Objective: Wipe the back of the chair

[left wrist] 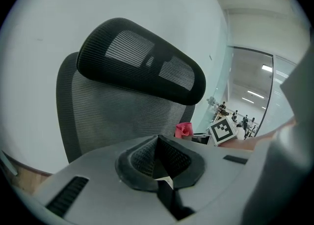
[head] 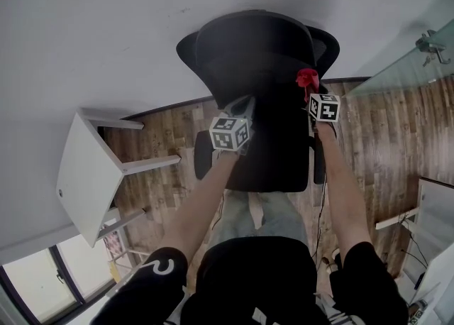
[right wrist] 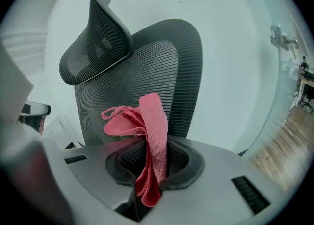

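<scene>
**White wall, wood floor, chair between two grippers**

Wood-plank flooring (head: 159,150) and a white wall are seen around a black mesh office chair (head: 262,68), with a white table (head: 85,174) to the left and a glass partition (head: 411,61) to the right. A red cloth (right wrist: 149,126) is clamped between the jaws of the right gripper (right wrist: 147,170), its loose end raised just before the chair's mesh back (right wrist: 162,81), below the headrest (right wrist: 95,42). The left gripper (left wrist: 158,170) is held beside it, jaws pressed together on nothing.
</scene>
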Available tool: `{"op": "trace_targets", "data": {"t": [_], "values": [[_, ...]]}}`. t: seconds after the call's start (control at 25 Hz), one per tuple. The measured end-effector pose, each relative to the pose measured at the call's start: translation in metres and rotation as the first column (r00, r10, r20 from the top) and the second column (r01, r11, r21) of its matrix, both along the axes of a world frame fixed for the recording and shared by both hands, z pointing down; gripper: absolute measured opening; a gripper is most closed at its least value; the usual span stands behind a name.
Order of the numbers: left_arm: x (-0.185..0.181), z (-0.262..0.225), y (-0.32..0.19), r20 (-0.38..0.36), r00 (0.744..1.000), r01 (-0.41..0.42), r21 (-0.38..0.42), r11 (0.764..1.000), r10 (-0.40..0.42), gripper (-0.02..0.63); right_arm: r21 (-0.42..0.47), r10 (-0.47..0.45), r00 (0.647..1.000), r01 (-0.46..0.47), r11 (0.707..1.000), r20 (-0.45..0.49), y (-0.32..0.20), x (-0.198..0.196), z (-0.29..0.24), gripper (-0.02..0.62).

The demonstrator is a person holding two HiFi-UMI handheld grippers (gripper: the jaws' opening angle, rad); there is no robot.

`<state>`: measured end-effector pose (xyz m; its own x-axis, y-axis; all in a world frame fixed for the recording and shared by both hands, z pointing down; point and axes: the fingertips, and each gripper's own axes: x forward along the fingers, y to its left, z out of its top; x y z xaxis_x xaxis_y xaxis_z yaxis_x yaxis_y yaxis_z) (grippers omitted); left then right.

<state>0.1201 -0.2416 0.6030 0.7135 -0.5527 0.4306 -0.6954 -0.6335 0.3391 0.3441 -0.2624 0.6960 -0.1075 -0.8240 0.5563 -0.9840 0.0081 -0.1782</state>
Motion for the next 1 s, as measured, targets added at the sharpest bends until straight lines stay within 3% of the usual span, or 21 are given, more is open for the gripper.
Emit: {"op": "trace_targets", "data": {"t": [0.36,0.56,0.76,1.0], "values": [[0.021,-0.004,0.004,-0.007,1.0,-0.029,0.002,1.0,0.029,0.023,-0.005,0.061,0.998,-0.061,0.998,-0.002,0.016,0.035,-0.003,0.072],[0.023,-0.003,0.008,-0.015,0.999,-0.044,-0.005,0.999,0.044,0.023,-0.007,0.07,0.998,-0.07,0.998,-0.003,0.027,0.034,-0.004,0.072],[0.012,-0.003,0.011,-0.033,0.998,-0.057,-0.009,0.998,0.057,0.023,-0.011,0.059,0.998,-0.059,0.998,0.001,0.034,0.01,-0.006,0.072],[-0.037,0.0,0.015,-0.046,0.997,-0.063,-0.023,0.998,0.062,0.023,-0.017,0.03,1.0,-0.03,0.999,0.004,0.039,-0.051,-0.01,0.072]]}}
